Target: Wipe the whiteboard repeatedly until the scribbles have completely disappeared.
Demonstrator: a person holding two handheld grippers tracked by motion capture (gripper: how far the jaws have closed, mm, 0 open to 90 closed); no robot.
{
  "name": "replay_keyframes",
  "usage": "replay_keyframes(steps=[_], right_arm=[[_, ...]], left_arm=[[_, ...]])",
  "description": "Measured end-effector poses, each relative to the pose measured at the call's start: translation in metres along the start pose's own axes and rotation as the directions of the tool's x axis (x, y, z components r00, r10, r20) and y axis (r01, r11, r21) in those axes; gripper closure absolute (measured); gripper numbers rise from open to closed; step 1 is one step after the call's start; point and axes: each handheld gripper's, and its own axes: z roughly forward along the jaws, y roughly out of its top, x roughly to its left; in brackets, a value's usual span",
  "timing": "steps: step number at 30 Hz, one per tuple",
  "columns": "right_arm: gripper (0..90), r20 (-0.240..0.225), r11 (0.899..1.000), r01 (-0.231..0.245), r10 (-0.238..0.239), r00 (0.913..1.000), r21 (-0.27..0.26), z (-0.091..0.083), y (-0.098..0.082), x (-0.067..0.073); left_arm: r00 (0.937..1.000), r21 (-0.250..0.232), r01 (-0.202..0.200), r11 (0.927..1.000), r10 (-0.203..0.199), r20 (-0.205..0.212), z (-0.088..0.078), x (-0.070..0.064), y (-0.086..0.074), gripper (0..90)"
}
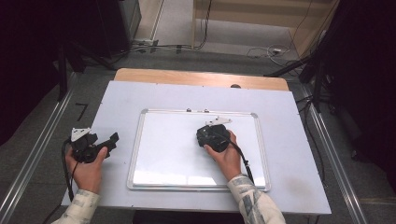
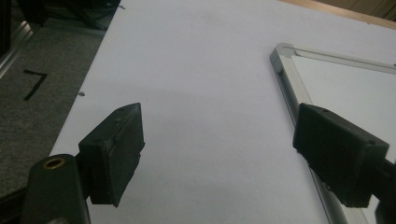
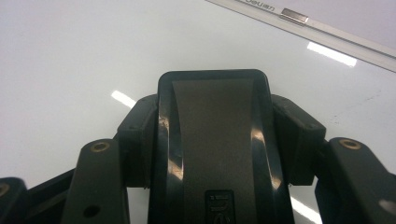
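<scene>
A white whiteboard [image 1: 168, 154] with a silver frame lies flat on the table. My right gripper [image 1: 212, 134] is over the board's upper middle, held by a hand. In the right gripper view its jaws [image 3: 215, 149] are shut on a black eraser [image 3: 212, 112] with a grey felt face, which sits just over the glossy board surface [image 3: 70, 56]. My left gripper [image 1: 111, 140] rests left of the board on the white sheet. It is open with nothing between its pads [image 2: 116, 149], and the board's frame corner [image 2: 289, 70] lies just ahead on the right.
A white sheet [image 1: 289, 116] covers the table, and a wooden edge [image 1: 201, 77] shows at the far side. Metal rails [image 1: 37, 154] run along both sides of the table. Cables [image 1: 266, 51] lie on the floor beyond, and a black tape mark [image 2: 35, 84] lies to the left.
</scene>
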Motion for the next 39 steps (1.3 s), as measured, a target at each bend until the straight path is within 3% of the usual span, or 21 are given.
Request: replay_keyframes(steps=[16, 39], right_arm=[[38.5, 0.032, 0.999, -0.033, 0.033, 0.999, -0.001, -0.003, -0.002, -0.023], [38.5, 0.058, 0.998, -0.064, 0.064, 0.9963, -0.003, -0.005, -0.004, -0.044]], left_arm=[[1.0, -0.001, 0.004, 1.0, -0.004, -0.001, 0.0, 0.001, 0.0, 17.2], [1.0, 0.005, 0.002, 1.0, -0.002, -0.001, 0.001, 0.0, -0.001, 17.2]])
